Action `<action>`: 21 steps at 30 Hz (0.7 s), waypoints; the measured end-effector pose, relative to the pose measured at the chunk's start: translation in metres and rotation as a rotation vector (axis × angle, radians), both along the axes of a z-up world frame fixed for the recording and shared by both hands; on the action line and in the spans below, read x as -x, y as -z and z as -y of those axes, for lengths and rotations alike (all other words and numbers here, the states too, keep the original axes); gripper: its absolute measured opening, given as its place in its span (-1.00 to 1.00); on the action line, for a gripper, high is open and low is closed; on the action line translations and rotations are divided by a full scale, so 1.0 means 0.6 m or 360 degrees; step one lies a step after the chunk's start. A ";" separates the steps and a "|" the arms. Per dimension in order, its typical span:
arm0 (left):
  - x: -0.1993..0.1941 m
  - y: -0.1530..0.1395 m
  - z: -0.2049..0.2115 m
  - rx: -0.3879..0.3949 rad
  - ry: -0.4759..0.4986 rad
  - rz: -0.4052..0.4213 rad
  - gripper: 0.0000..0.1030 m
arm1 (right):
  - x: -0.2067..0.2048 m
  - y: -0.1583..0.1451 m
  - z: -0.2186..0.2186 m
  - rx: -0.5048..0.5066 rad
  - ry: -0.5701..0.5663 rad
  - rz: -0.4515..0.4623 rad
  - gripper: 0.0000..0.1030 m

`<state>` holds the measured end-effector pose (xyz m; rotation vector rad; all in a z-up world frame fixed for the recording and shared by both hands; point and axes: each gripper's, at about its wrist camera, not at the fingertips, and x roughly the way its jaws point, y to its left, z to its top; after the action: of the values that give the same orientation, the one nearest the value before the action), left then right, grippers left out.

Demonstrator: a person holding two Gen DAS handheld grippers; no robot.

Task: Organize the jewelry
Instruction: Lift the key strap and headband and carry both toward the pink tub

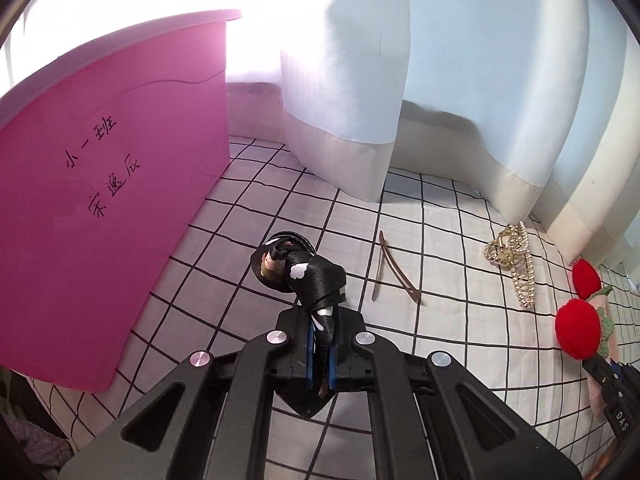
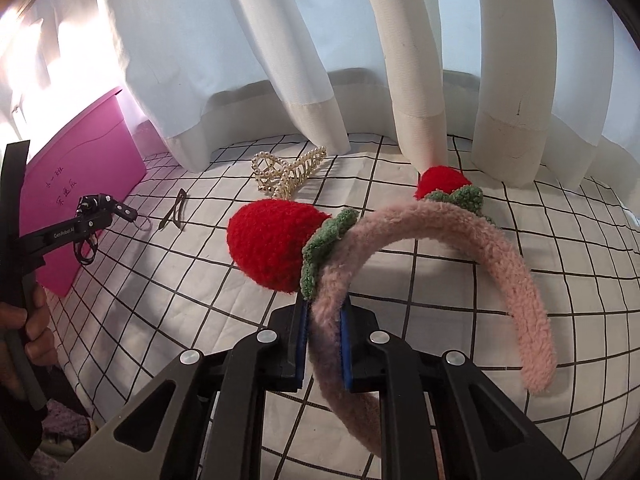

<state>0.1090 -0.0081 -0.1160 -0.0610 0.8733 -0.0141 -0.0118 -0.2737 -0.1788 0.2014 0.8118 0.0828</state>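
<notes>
The left gripper (image 1: 320, 356) is clamped on a black ribbon hair tie (image 1: 298, 266), with the pink bin (image 1: 112, 200) just to its left and nearer this hand; its inside is hidden. The right gripper (image 2: 323, 344) is closed across a fluffy pink headband (image 2: 460, 240), whose arc runs away to the right. A pearl claw clip (image 1: 514, 264) and brown hairpin (image 1: 394, 272) lie on the checked cloth (image 1: 440, 340) between them.

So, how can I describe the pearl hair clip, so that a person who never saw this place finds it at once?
Start at the pale curtain hanging down to the checked cloth. Just in front of its hem lies the pearl hair clip, between the thin brown hairpin and the pink headband. It alone is gold, toothed and lined with small white pearls.
</notes>
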 end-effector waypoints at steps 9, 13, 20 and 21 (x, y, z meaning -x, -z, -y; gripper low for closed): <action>0.057 -0.085 0.032 0.0020 0.0001 0.0038 -0.90 | 0.017 -0.048 0.040 -0.0140 0.0014 -0.0011 -0.75; 0.081 -0.118 0.041 0.0021 -0.0011 0.0054 -0.90 | 0.030 -0.076 0.046 -0.0133 -0.0006 0.0001 -0.75; 0.123 -0.181 0.046 0.0026 -0.0062 0.0101 -0.90 | 0.047 -0.146 0.036 -0.0124 -0.0127 0.0078 -0.75; 0.129 -0.190 0.045 0.0025 -0.0072 0.0110 -0.90 | 0.050 -0.159 0.031 -0.0117 -0.0154 0.0101 -0.75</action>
<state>0.0315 -0.0354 -0.0019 -0.0944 0.8025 0.0189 -0.0418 -0.2922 -0.0835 0.2276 0.7559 0.2090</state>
